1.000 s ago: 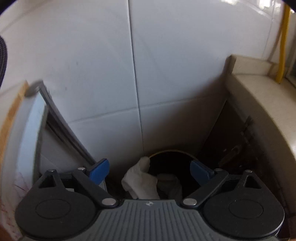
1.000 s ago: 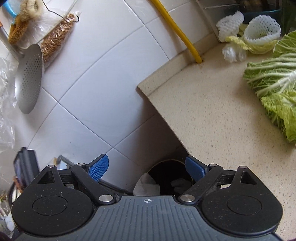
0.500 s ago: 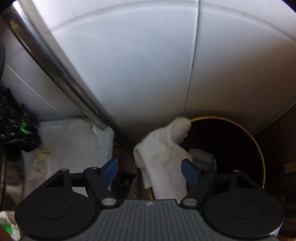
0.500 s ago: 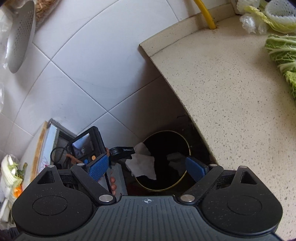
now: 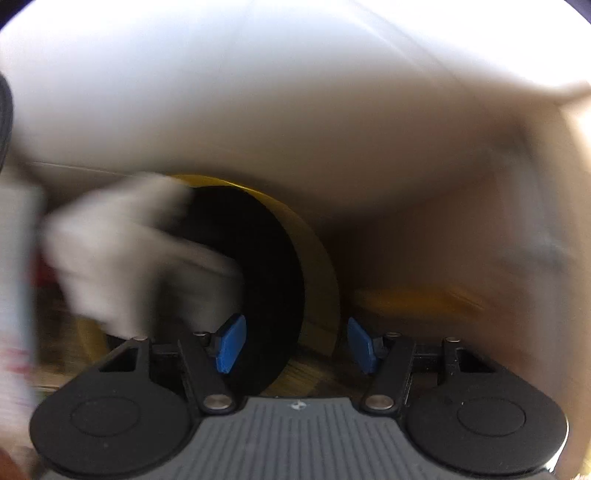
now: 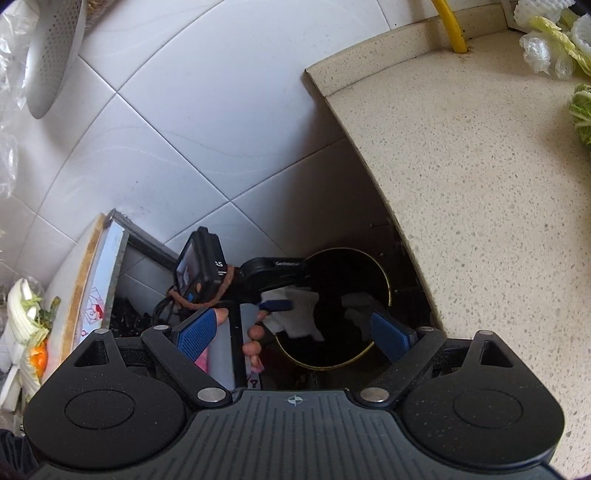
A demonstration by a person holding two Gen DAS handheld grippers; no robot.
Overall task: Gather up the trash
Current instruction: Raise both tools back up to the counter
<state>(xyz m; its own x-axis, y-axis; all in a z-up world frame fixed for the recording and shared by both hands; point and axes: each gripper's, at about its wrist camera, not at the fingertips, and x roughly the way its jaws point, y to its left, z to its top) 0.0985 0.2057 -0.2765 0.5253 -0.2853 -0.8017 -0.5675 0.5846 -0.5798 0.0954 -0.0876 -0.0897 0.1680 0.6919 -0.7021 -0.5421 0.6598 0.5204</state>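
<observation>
A black round trash bin (image 6: pixel 347 280) with a yellow rim stands on the floor between the tiled wall and the counter. White crumpled paper (image 6: pixel 299 314) hangs over its left rim, and more paper (image 6: pixel 360 308) lies inside. My left gripper (image 6: pixel 275 304) is low by the bin's left rim, beside the paper. In the blurred left wrist view it (image 5: pixel 293 345) is open and empty, with the bin (image 5: pixel 258 280) ahead and the paper (image 5: pixel 122 258) to the left. My right gripper (image 6: pixel 293 330) is open and empty, high above the bin.
A speckled beige counter (image 6: pixel 480 184) runs along the right, with cabbage leaves (image 6: pixel 581 114), foam fruit nets (image 6: pixel 535 14) and a yellow hose (image 6: pixel 450 26) at its far end. A board and vegetable scraps (image 6: pixel 29 321) lie at left. A strainer (image 6: pixel 51 55) hangs on the tiled wall.
My left gripper has dropped towards the bin and swung, blurring its view; the paper now lies left of its open fingers. The right gripper has tilted further down over the bin.
</observation>
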